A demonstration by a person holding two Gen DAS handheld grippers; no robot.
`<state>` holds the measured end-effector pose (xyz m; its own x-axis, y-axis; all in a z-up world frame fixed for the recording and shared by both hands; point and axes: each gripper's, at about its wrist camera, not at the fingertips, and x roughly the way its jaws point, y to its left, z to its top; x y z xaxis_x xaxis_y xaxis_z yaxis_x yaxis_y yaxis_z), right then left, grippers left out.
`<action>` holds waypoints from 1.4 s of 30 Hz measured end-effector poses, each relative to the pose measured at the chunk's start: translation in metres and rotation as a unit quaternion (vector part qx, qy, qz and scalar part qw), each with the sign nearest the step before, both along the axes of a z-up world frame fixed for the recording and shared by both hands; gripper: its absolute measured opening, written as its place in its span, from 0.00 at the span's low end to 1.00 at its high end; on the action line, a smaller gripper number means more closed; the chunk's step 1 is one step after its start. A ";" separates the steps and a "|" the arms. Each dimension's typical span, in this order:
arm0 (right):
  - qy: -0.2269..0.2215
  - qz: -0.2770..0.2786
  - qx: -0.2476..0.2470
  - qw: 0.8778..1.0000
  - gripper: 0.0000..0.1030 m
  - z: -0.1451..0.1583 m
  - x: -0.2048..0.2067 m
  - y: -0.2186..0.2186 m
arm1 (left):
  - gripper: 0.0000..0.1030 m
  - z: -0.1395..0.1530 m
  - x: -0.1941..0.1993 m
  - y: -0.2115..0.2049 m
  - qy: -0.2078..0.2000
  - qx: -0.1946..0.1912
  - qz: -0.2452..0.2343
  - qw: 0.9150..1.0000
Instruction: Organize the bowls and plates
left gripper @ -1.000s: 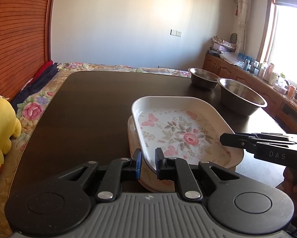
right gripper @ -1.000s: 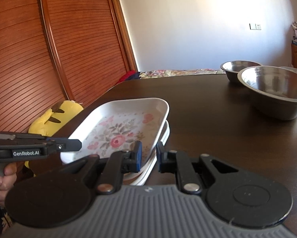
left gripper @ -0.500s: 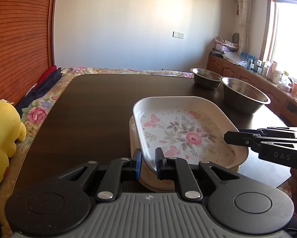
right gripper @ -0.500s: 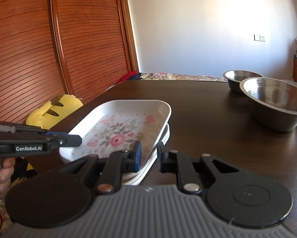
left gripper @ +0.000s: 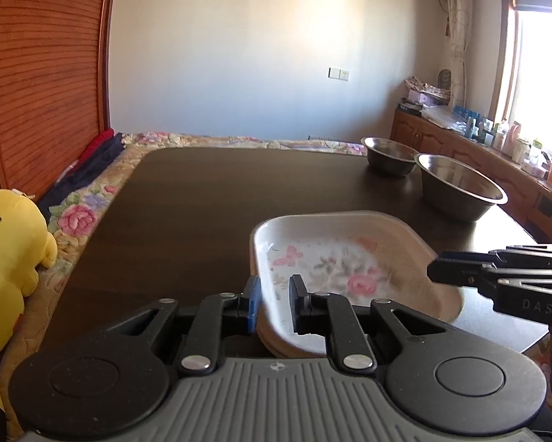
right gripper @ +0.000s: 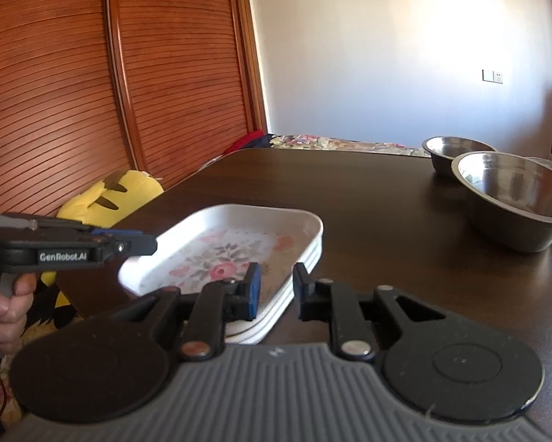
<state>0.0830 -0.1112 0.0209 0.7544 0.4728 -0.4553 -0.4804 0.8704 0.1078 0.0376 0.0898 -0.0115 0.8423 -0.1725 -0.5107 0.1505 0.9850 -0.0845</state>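
While gripping the white flower-printed rectangular plate [left gripper: 349,258] at the near edge of the dark wooden table [left gripper: 209,202], beware a slip. Pinched only at the near rim by the narrow left claw [left gripper: 275,300]; straddled at the far corner by the narrow right claw [right gripper: 278,287], clamping impossible to tell. Could tilt, slide free and clatter onto the stacked plates [right gripper: 261,331] beneath

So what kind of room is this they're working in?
Probably a lived-in bedroom at home: a floral bedspread lies behind the dark table, a yellow plush toy sits beside it, and a windowsill counter is crowded with bottles.
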 end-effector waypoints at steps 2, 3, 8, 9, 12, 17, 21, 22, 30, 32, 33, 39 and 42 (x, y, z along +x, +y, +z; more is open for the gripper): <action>0.001 0.003 -0.001 1.000 0.20 0.000 0.000 0.001 | 0.18 0.001 0.000 0.001 -0.002 -0.001 -0.002 1.000; 0.002 0.004 0.000 1.000 0.20 0.000 -0.001 0.001 | 0.18 0.001 0.000 0.001 -0.002 -0.003 -0.003 1.000; 0.001 0.003 0.002 1.000 0.20 0.001 -0.002 0.000 | 0.27 0.001 -0.001 -0.001 -0.005 -0.001 -0.004 1.000; 0.000 0.001 0.003 1.000 0.20 0.001 -0.002 0.000 | 0.31 0.001 -0.001 -0.002 -0.007 0.000 -0.005 1.000; -0.004 -0.005 0.005 1.000 0.20 0.002 -0.002 -0.003 | 0.40 0.004 -0.002 -0.005 -0.011 0.002 -0.007 1.000; -0.011 -0.016 0.009 1.000 0.20 0.004 -0.003 -0.008 | 0.53 0.010 0.002 -0.010 -0.020 0.001 -0.015 1.000; -0.017 -0.032 0.014 0.999 0.22 0.007 -0.001 -0.019 | 0.67 0.015 0.008 -0.021 -0.028 -0.003 -0.023 0.999; -0.020 -0.037 0.014 0.999 0.24 0.008 -0.001 -0.022 | 0.68 0.015 0.008 -0.024 -0.029 -0.004 -0.026 0.999; -0.051 -0.089 0.011 0.995 0.32 0.022 0.000 -0.066 | 0.78 0.021 0.026 -0.066 -0.040 0.001 -0.059 0.997; -0.058 -0.106 0.010 0.993 0.33 0.025 0.001 -0.082 | 0.78 0.022 0.032 -0.079 -0.042 0.004 -0.067 0.997; -0.061 -0.114 0.010 0.992 0.33 0.027 0.001 -0.089 | 0.78 0.022 0.035 -0.085 -0.042 0.006 -0.071 0.997; -0.073 -0.161 0.006 0.984 0.36 0.033 0.008 -0.134 | 0.78 0.021 0.052 -0.115 -0.037 0.010 -0.093 0.995; -0.077 -0.176 0.001 0.981 0.38 0.034 0.015 -0.153 | 0.78 0.020 0.060 -0.128 -0.035 0.013 -0.101 0.994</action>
<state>0.0978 -0.2640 0.0552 0.9308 0.1724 -0.3224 -0.1618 0.9850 0.0597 0.0976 -0.0383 0.0089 0.8254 -0.3287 -0.4590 0.3496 0.9360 -0.0417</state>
